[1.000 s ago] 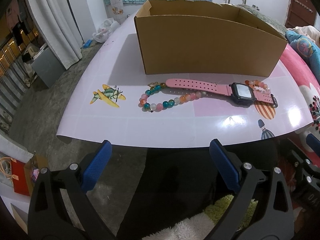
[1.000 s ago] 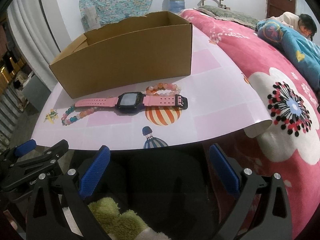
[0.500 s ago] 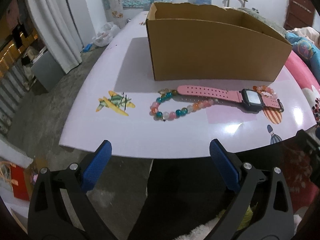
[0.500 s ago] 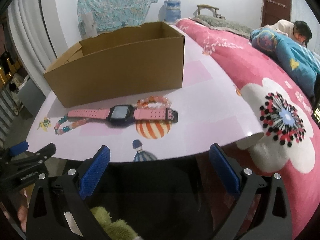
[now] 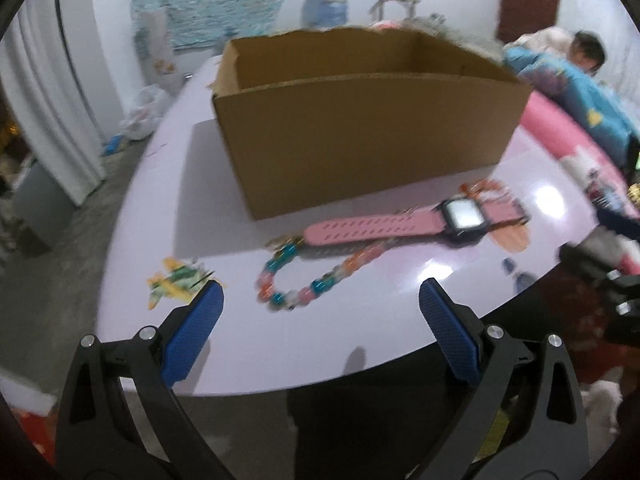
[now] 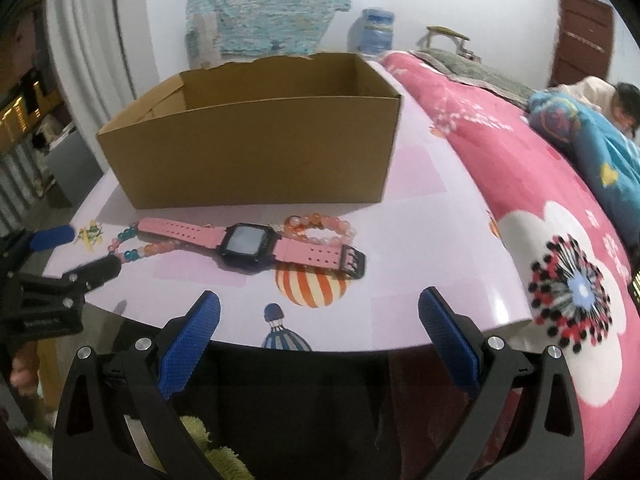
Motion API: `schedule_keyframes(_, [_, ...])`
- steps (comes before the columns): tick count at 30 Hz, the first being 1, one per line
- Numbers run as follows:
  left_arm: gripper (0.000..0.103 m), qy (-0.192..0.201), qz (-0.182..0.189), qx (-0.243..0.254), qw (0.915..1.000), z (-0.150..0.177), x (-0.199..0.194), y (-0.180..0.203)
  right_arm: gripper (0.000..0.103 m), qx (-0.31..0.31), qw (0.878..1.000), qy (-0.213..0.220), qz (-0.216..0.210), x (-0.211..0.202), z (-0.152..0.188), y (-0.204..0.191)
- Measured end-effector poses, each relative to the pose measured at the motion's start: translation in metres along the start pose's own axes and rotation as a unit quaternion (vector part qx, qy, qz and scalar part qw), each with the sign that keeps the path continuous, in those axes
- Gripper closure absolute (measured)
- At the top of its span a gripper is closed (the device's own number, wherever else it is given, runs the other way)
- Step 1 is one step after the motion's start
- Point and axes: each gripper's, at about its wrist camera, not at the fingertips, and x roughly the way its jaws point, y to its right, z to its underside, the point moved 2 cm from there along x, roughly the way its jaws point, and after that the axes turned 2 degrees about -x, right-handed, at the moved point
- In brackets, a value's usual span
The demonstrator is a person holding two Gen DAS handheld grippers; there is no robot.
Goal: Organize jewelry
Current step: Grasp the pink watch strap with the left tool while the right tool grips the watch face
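Note:
A pink watch with a black face lies on the lilac table in front of an open cardboard box. A bracelet of teal, pink and orange beads curls at the strap's left end. A second bracelet of orange-pink beads lies behind the watch's right strap. My left gripper is open just short of the teal bracelet. Over the table's front edge my right gripper is open, below the watch.
The left gripper's body reaches in at the left of the right wrist view. A pink flowered blanket borders the table on the right, with a person lying beyond. Curtains and floor lie left.
Both grippers have moved forward toward the table, so the watch and bracelets now sit closer. The left view has swung right and is blurred by motion. Nothing on the table has moved.

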Motion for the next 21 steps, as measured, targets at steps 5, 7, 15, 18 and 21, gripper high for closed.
schedule_keyframes(5, [0.008,-0.013,0.078,-0.032,0.9963,-0.011,0.011,-0.009,0.006,-0.034,0.999,-0.015,-0.032,0.013,-0.011,-0.005])
schedule_keyframes(7, [0.008,-0.023,0.094,-0.037,0.9946,-0.015,0.017,-0.009,0.006,-0.042,0.998,-0.022,-0.049,0.019,-0.017,-0.006])
schedule_keyframes(15, [0.008,0.017,0.075,0.035,0.9964,-0.027,0.021,0.015,0.027,-0.076,0.987,-0.058,-0.129,0.051,-0.041,-0.011])
schedule_keyframes(18, [0.009,0.03,0.053,0.084,0.9947,-0.024,0.02,0.027,0.036,-0.109,0.981,-0.069,-0.147,0.061,-0.044,-0.021])
schedule_keyframes(21, [0.024,0.031,0.048,0.118,0.9914,-0.02,0.022,0.038,0.038,-0.148,0.973,-0.072,-0.16,0.065,-0.045,-0.031])
